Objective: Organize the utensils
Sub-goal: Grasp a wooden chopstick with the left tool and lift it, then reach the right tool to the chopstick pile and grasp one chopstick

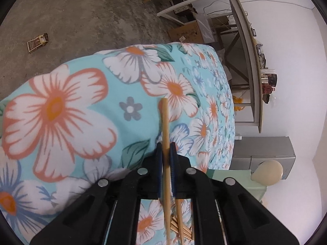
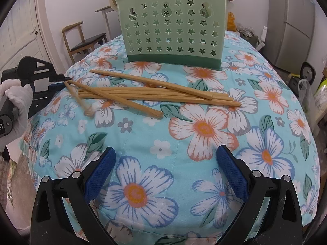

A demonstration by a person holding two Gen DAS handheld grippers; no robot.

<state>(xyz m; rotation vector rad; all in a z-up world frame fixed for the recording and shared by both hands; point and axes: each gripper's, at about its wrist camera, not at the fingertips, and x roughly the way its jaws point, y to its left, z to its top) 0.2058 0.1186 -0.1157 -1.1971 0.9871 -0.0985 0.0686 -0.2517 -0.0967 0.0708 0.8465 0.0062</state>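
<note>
Left wrist view showed the left gripper point(image 1: 166, 153) closed on one wooden chopstick point(image 1: 164, 120), its blue pads point(image 1: 159, 163) pressing the stick from both sides. The stick's rounded tip pointed forward over the floral tablecloth point(image 1: 81, 106). Behind the jaws, low in this view, more chopsticks point(image 1: 180, 226) lay on the cloth.

Right wrist view showed the right gripper point(image 2: 166, 173) with its jaws wide apart and nothing between them, above the cloth. Farther on, the pile of chopsticks point(image 2: 155, 94) lay crossed on the tablecloth point(image 2: 204, 126), in front of a green utensil holder point(image 2: 171, 28) with star-shaped holes, which stood upright at the far side of the table. At the left edge, a gloved hand point(image 2: 14, 102) held the left gripper point(image 2: 63, 81) at the end of the pile. The held stick looked blurred there.
</note>
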